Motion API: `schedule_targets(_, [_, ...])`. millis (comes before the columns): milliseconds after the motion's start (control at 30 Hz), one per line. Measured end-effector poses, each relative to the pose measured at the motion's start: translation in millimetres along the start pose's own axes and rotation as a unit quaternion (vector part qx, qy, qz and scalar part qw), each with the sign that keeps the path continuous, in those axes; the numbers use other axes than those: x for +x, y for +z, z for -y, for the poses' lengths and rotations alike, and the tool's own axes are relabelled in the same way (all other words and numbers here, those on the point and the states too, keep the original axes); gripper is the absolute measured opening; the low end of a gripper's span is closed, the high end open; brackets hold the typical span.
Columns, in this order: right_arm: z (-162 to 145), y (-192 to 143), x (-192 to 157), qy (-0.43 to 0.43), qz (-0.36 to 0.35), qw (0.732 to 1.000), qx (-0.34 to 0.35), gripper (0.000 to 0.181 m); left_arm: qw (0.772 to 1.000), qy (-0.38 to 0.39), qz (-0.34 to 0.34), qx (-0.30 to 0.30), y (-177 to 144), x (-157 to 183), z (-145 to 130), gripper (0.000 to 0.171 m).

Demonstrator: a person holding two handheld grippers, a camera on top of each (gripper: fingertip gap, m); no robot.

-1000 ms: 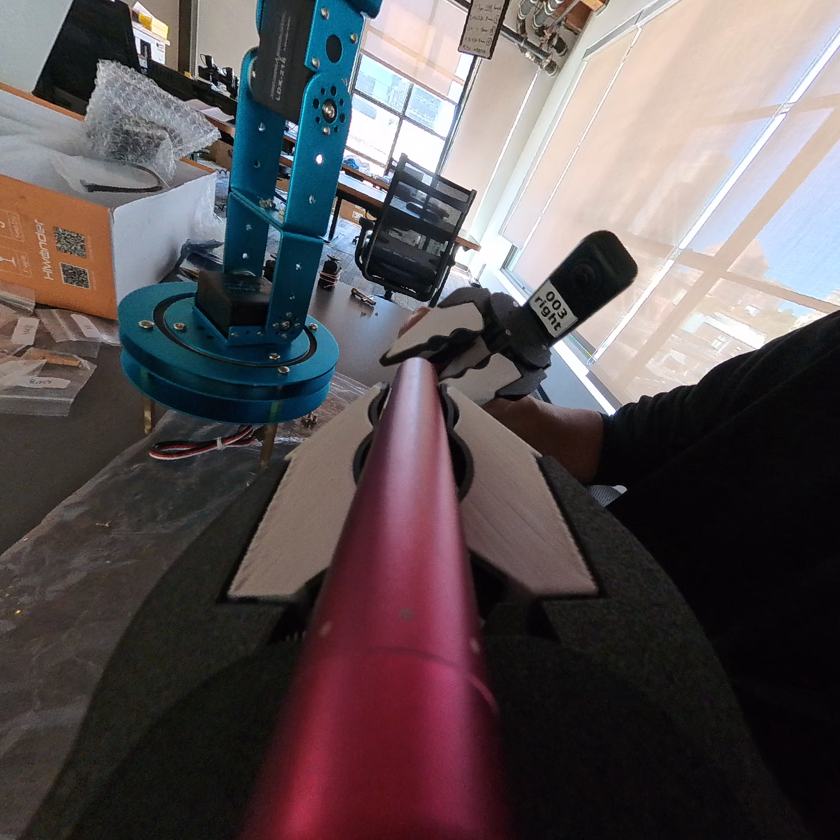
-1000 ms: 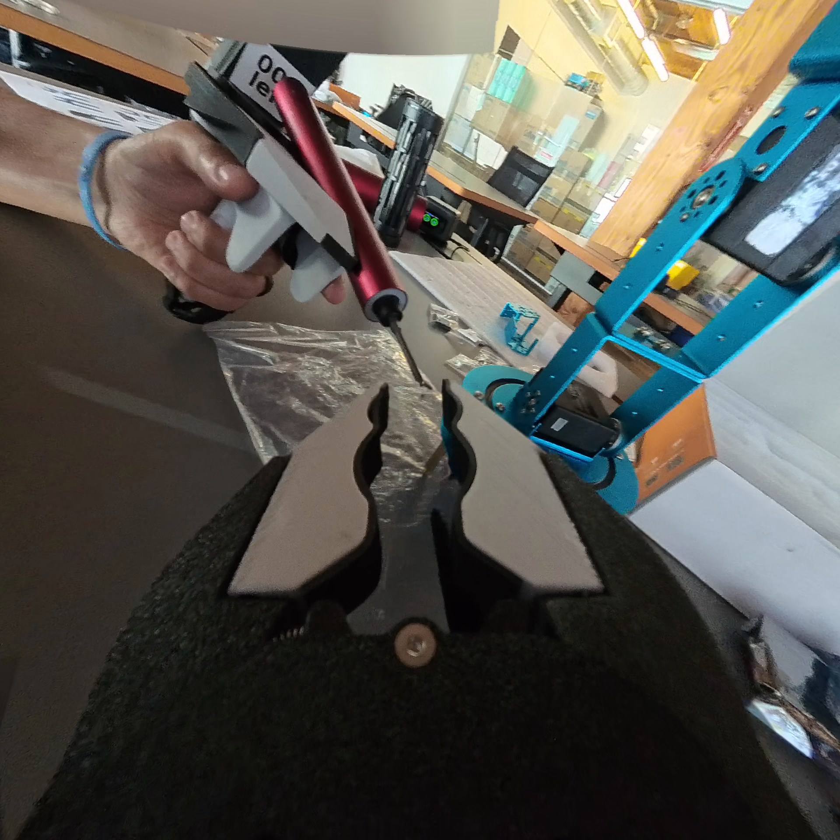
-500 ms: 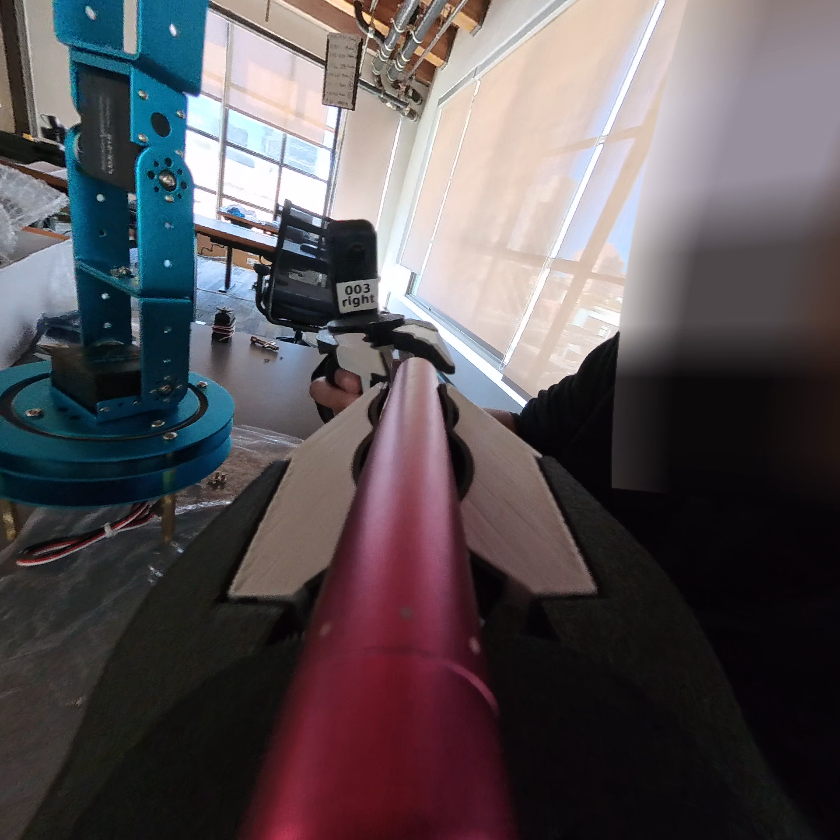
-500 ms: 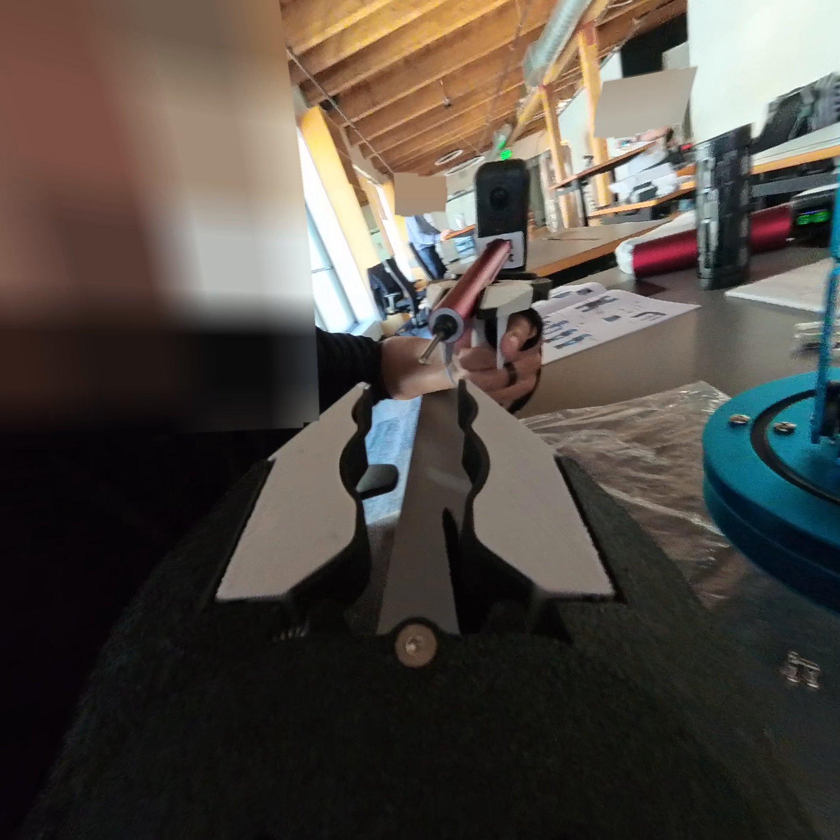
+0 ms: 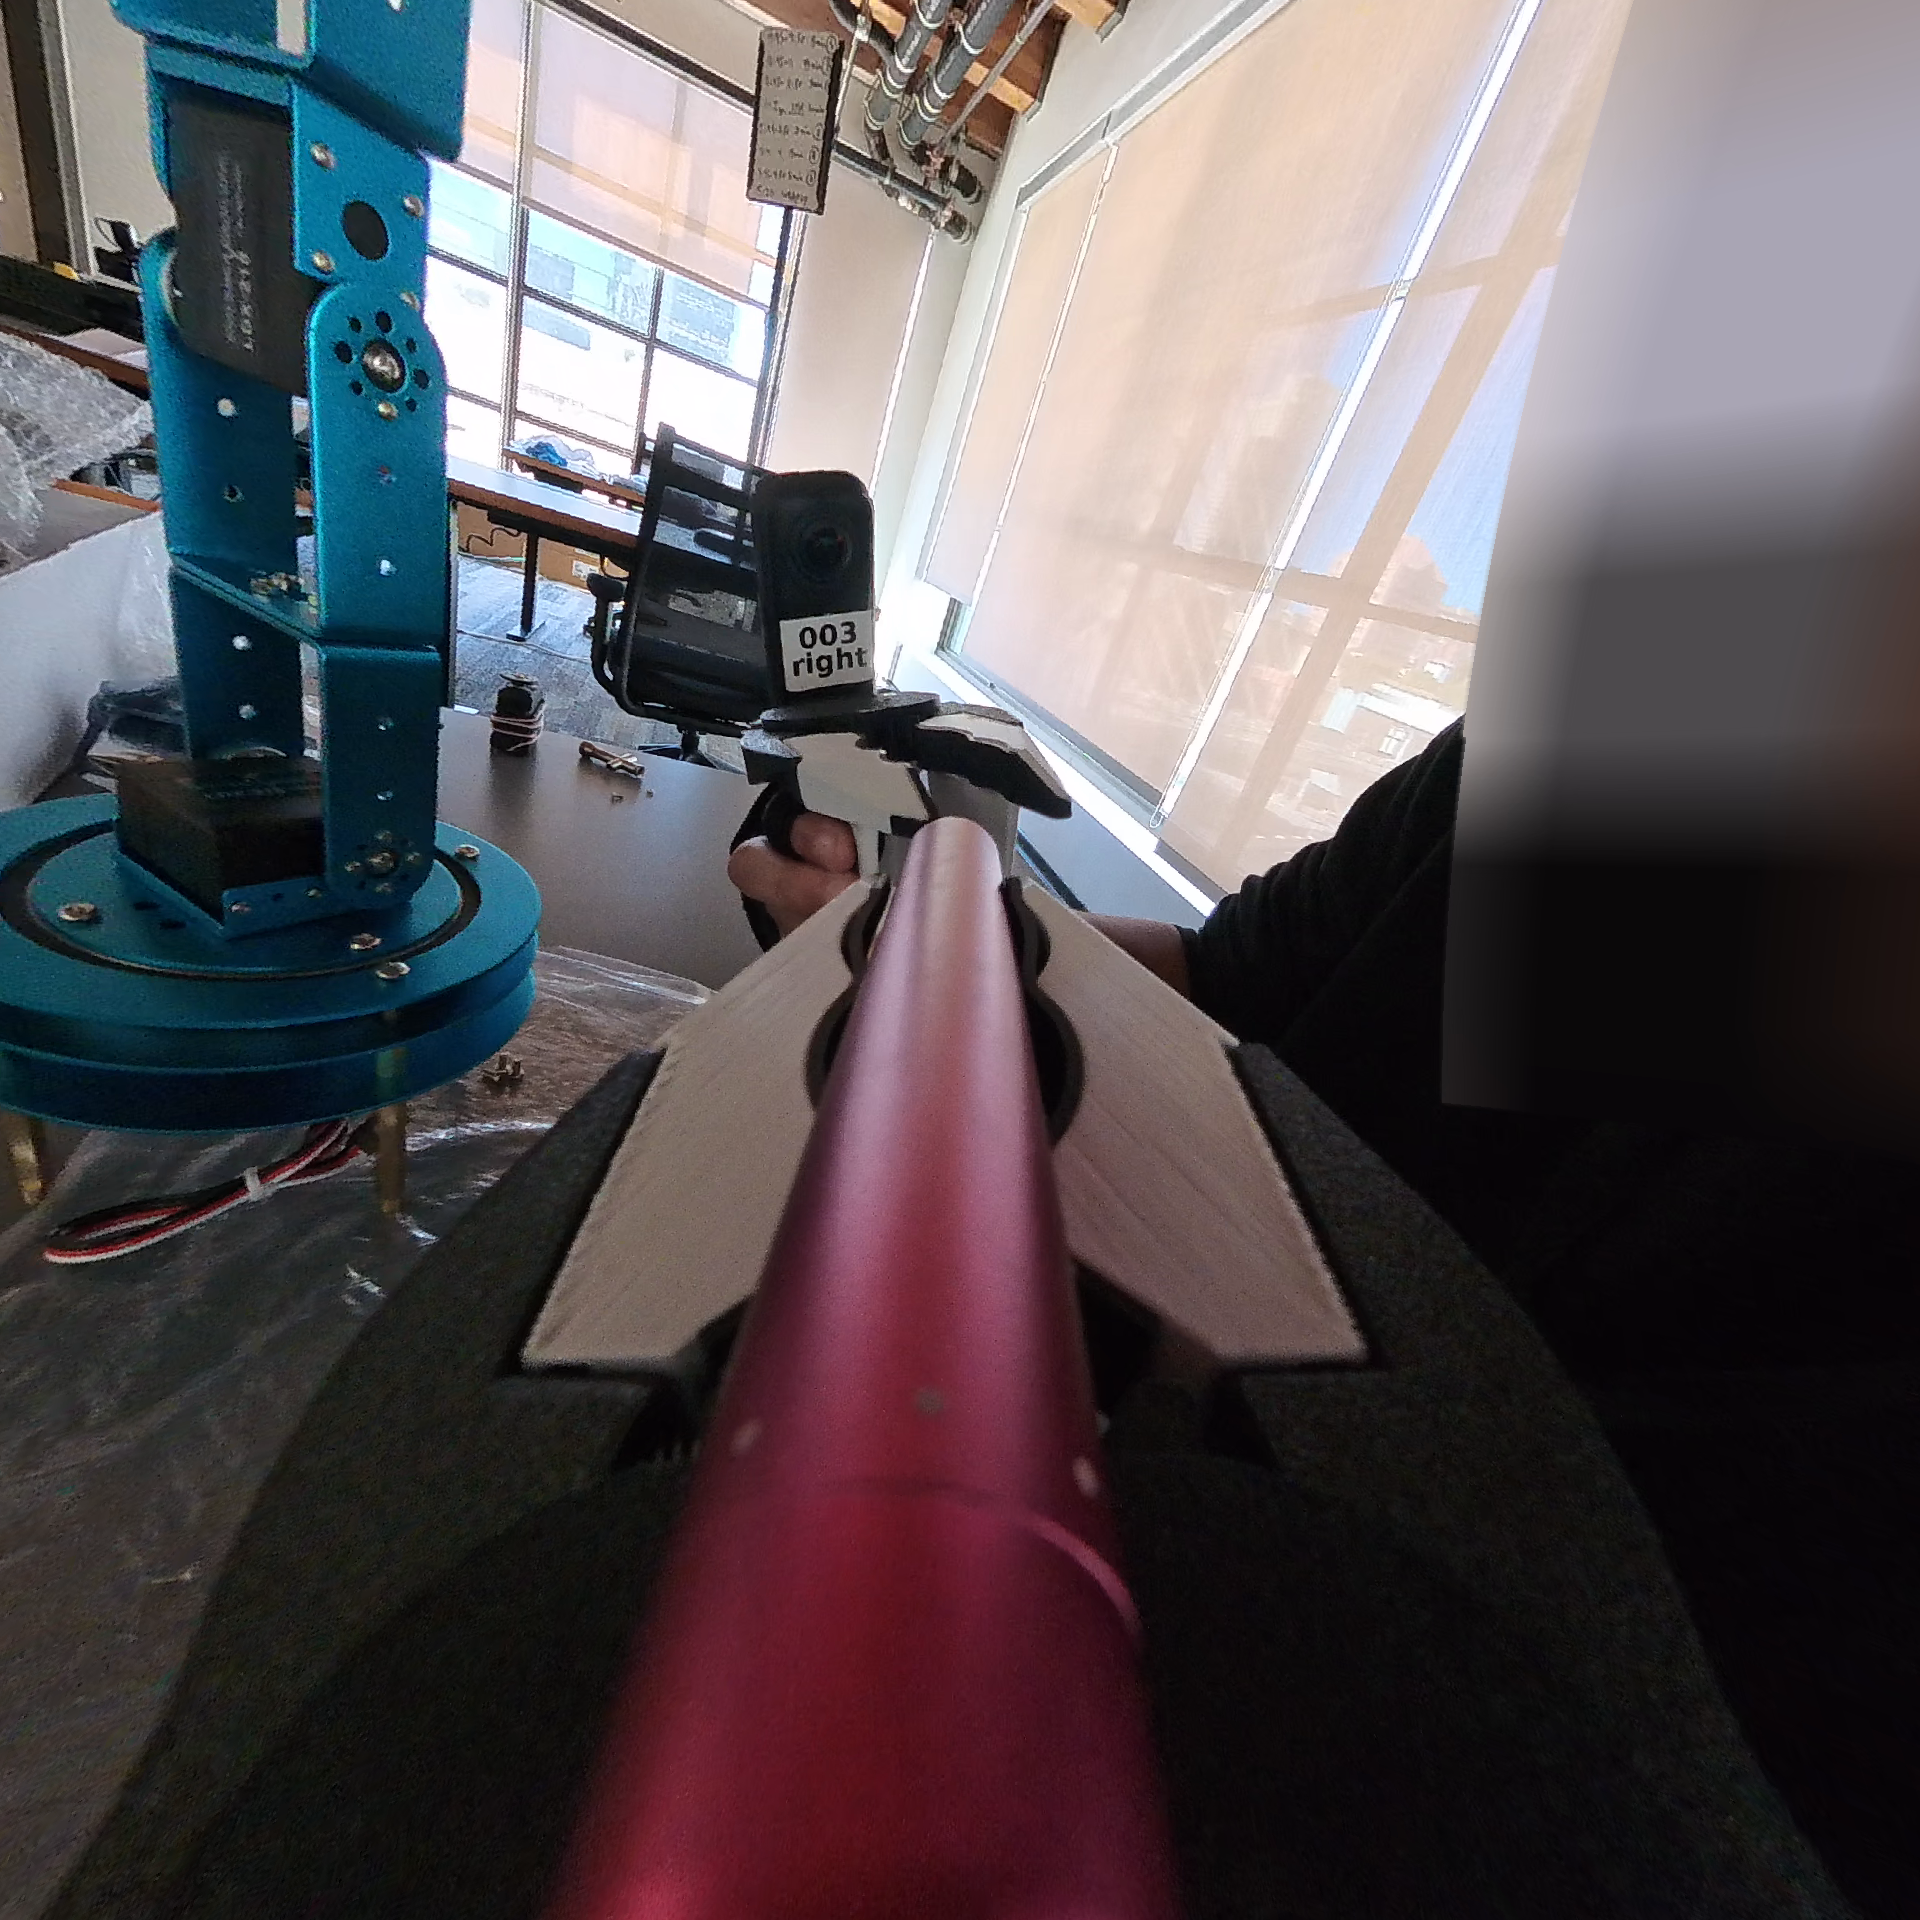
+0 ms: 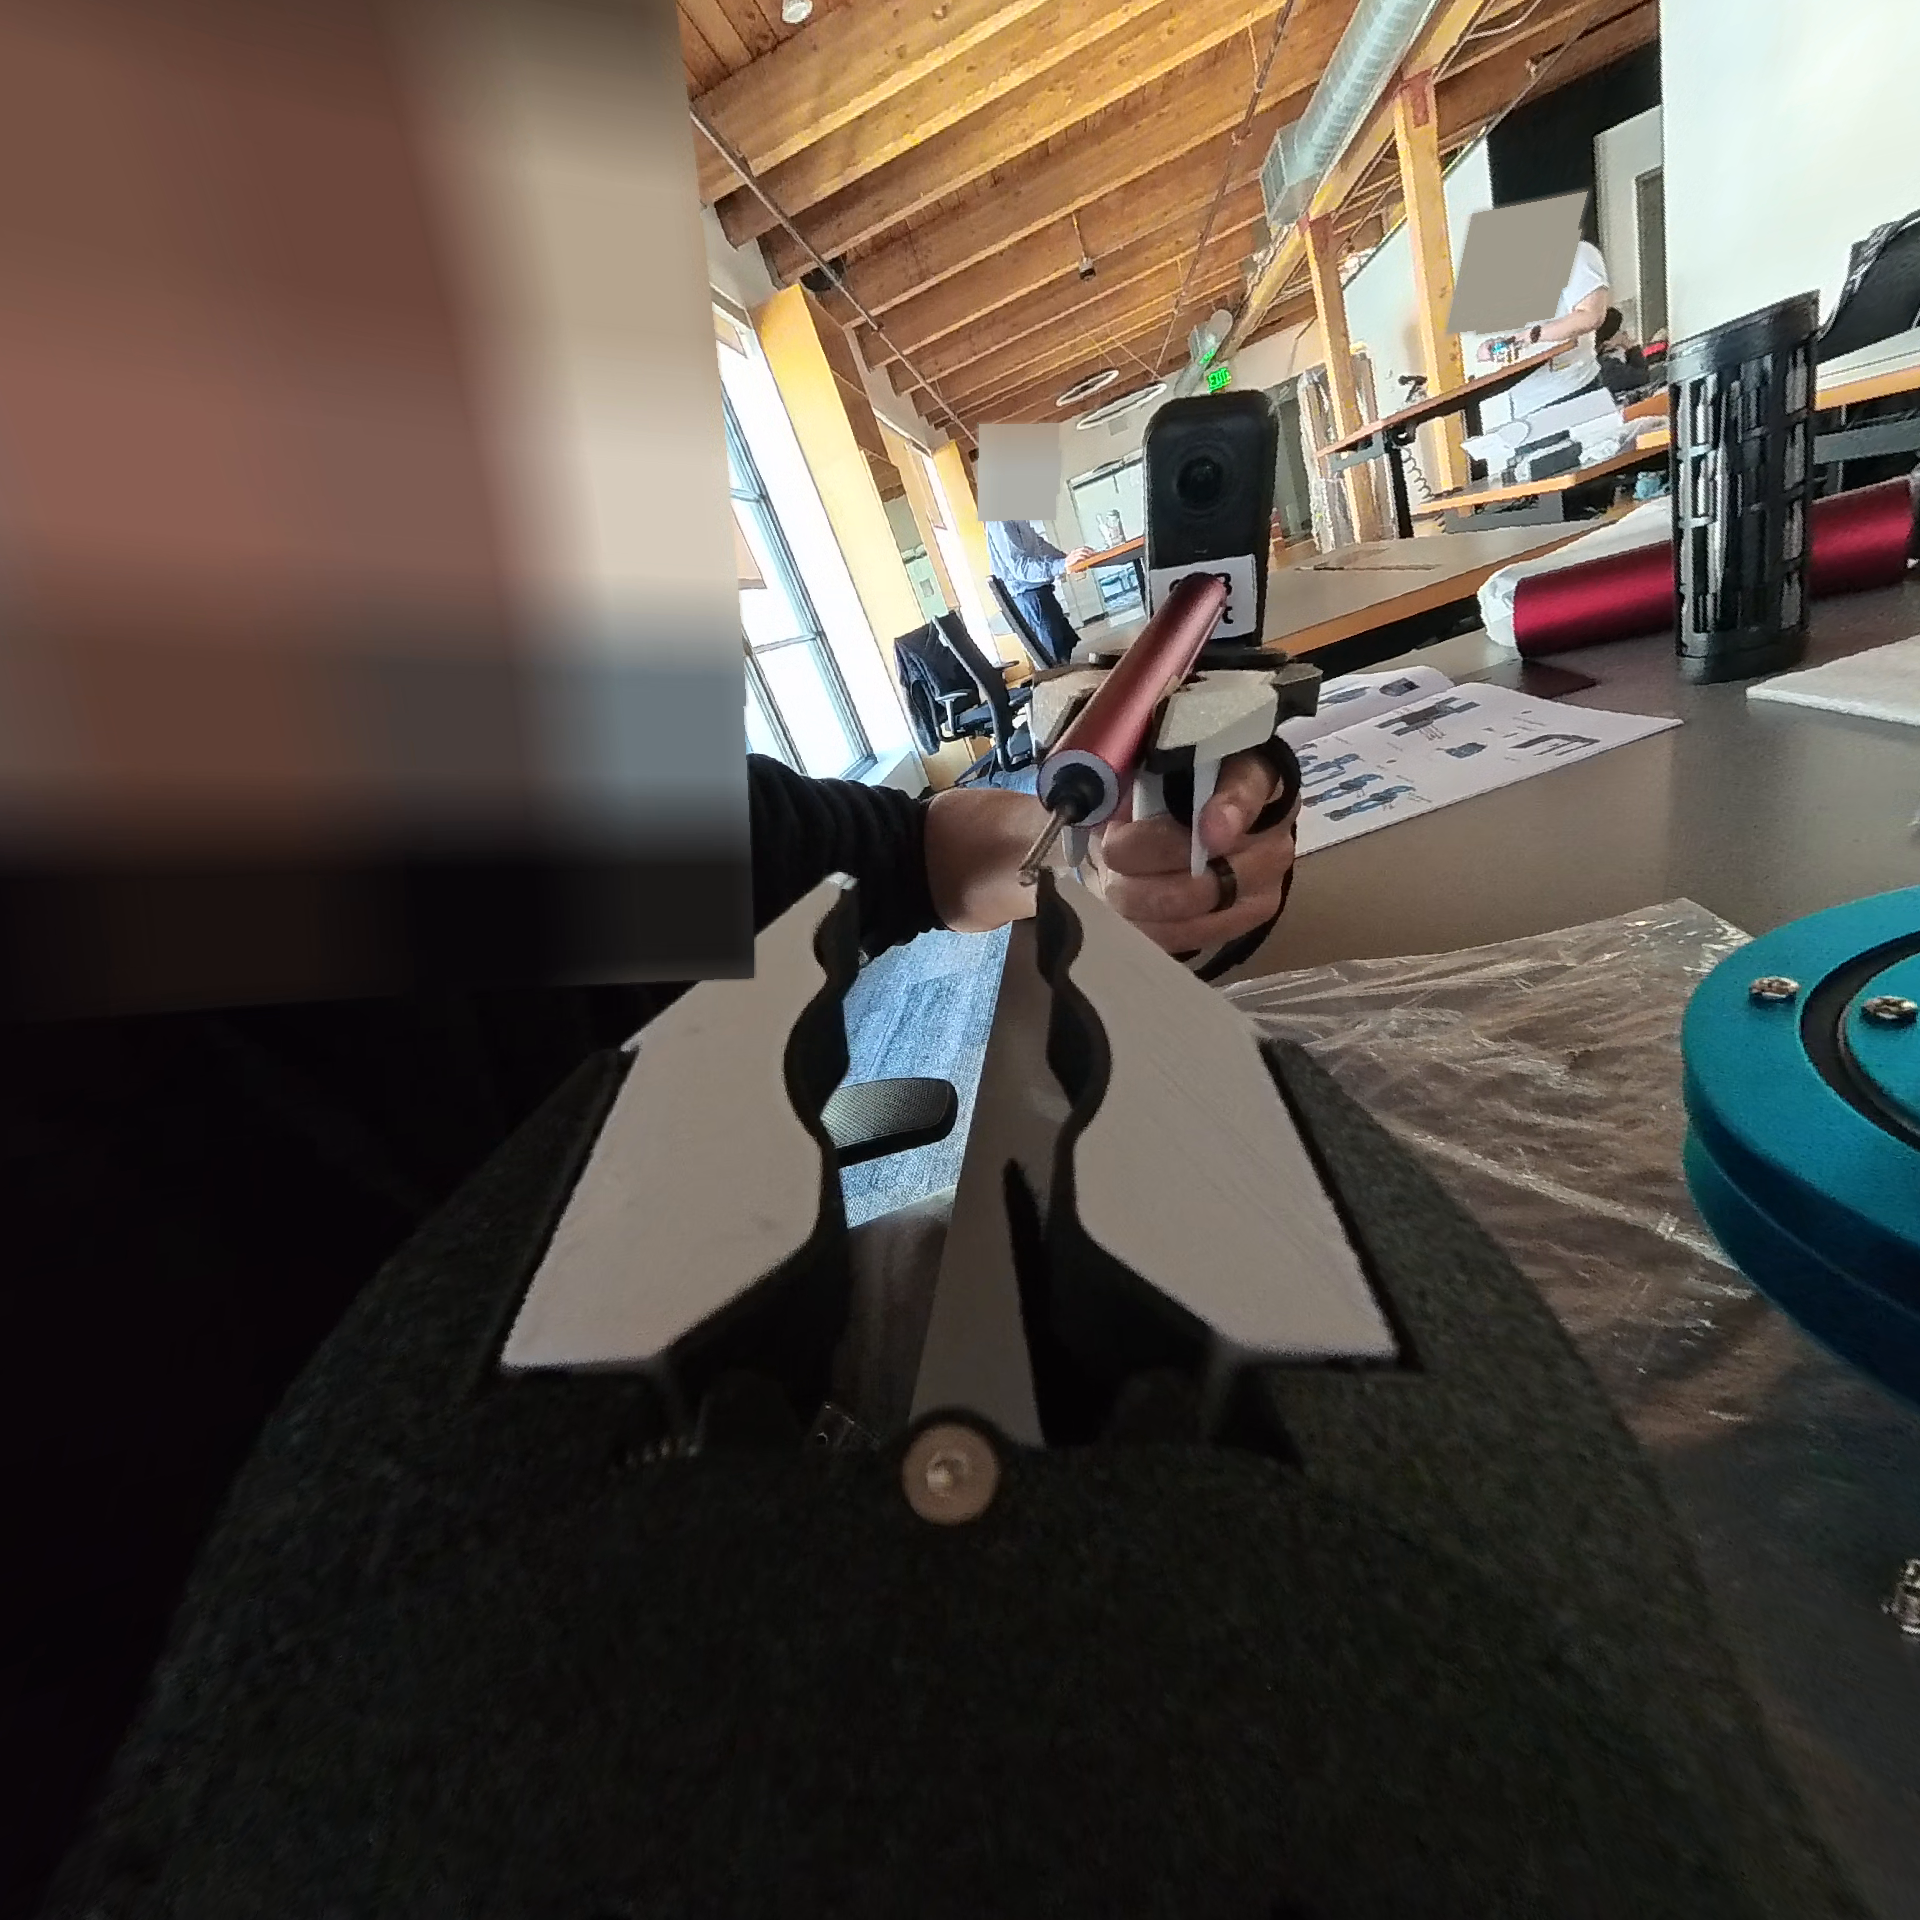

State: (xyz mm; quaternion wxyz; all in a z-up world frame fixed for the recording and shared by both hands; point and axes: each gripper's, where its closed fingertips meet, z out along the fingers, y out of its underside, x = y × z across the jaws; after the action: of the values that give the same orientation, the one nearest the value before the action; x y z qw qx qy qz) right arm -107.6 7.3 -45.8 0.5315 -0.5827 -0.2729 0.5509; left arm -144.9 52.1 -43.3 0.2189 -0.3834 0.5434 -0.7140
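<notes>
Ahead of your left tongs (image 5: pixel 940 904), a white printed label (image 5: pixel 828 649) sat on the black camera (image 5: pixel 816 551), and a lettered sheet (image 5: pixel 795 114) hung high above. Beyond your right tongs (image 6: pixel 943 888), a printed booklet (image 6: pixel 1455 743) lay on the surface (image 6: pixel 1662 831).

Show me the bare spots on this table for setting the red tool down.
Bare dark table lies behind the blue turntable base, up to the small servo and loose screws. More runs between the plastic sheet and the open booklet. It is crowded beside the base, with wires and a screw.
</notes>
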Motion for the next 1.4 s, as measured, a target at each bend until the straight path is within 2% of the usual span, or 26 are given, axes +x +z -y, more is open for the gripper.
schedule_targets(533, [1, -3, 7, 0.001, -0.018, 1.0, 0.002, 0.031, 1.0, 0.005, 0.009, 0.0, 0, -3, 1, 0.023])
schedule_targets(700, [-11, 2, 17, -0.004, -0.049, 0.998, -0.028, 0.032, 1.0, 0.005, 0.011, 0.004, -1, -4, 2, 0.023])
schedule_targets(933, [-12, 9, 8, 0.009, -0.017, 0.999, -0.028, 0.033, 1.0, 0.005, 0.011, 0.001, 0, -4, 0, 0.023])
schedule_targets(1033, [-12, 10, 8, 0.01, -0.017, 0.999, -0.027, 0.027, 1.0, 0.006, 0.01, -0.001, 1, -3, -1, 0.023])
schedule_targets(1200, [-19, 13, 22, -0.036, -0.076, 0.995, -0.048, 0.02, 1.0, 0.002, 0.011, -0.003, 2, -4, -3, 0.023])
schedule_targets(1400, [-11, 8, 24, -0.056, -0.088, 0.994, -0.031, 0.011, 1.0, 0.003, 0.012, -0.002, 1, -4, -2, 0.023])
